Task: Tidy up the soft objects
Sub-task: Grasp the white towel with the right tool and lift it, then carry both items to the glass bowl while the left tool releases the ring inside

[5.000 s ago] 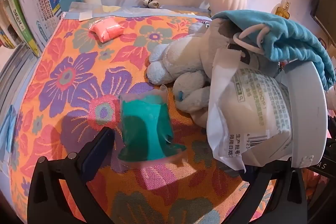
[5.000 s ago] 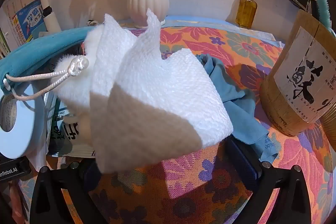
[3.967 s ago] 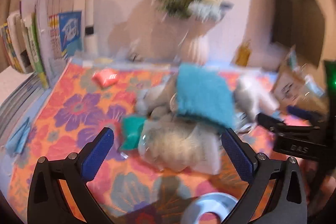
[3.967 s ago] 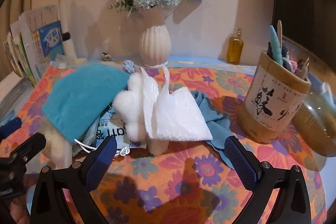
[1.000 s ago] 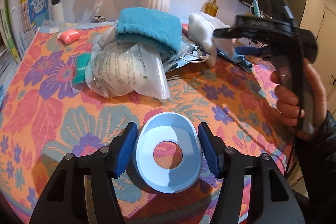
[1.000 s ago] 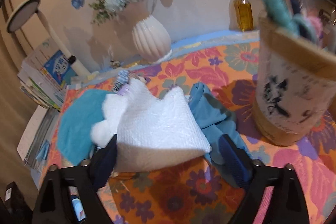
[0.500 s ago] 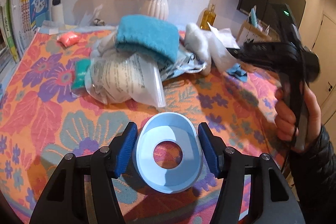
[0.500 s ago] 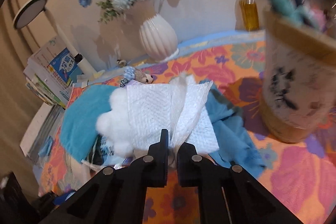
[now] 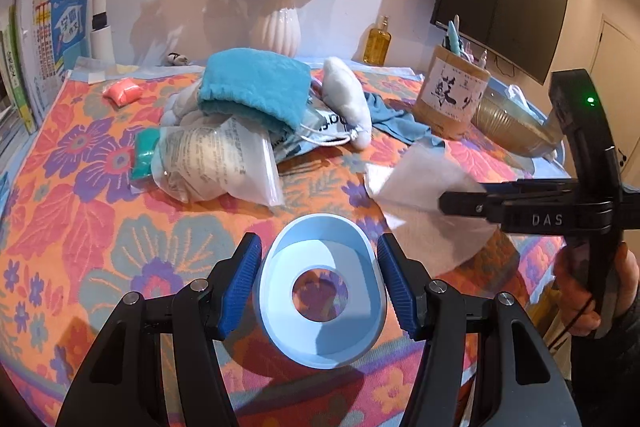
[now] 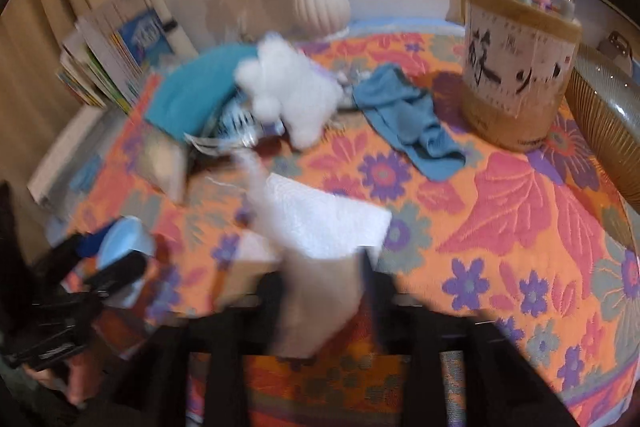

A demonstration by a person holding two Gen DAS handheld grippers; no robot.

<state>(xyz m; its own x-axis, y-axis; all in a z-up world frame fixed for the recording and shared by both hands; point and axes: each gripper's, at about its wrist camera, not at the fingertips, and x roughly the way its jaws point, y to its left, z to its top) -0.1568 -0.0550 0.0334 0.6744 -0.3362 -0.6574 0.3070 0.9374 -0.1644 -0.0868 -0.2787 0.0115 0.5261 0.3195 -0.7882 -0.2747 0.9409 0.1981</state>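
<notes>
My left gripper (image 9: pixel 319 281) is shut on a pale blue tape roll (image 9: pixel 322 289), held low over the floral tablecloth (image 9: pixel 80 211). My right gripper (image 9: pixel 444 203) is shut on a white paper towel (image 9: pixel 416 183), lifted to the right of the roll; the right wrist view shows the towel (image 10: pixel 320 223) blurred between the fingers. Behind lies a pile: a teal drawstring pouch (image 9: pixel 256 87), a white plush (image 9: pixel 346 99), a clear bag with a plush toy (image 9: pixel 216 159), a green packet (image 9: pixel 144 155) and a blue cloth (image 9: pixel 394 119).
A white vase of flowers (image 9: pixel 276 31), an amber bottle (image 9: pixel 378 45), a bamboo pen holder (image 9: pixel 456 99) and a glass bowl (image 9: pixel 516 131) stand at the back and right. Books (image 9: pixel 44 39) lean at the left. A pink packet (image 9: pixel 121 91) lies far left.
My right gripper has pulled the paper towel off the pile and carried it forward and right, near the tape roll. The left gripper keeps hold of the roll, almost still.
</notes>
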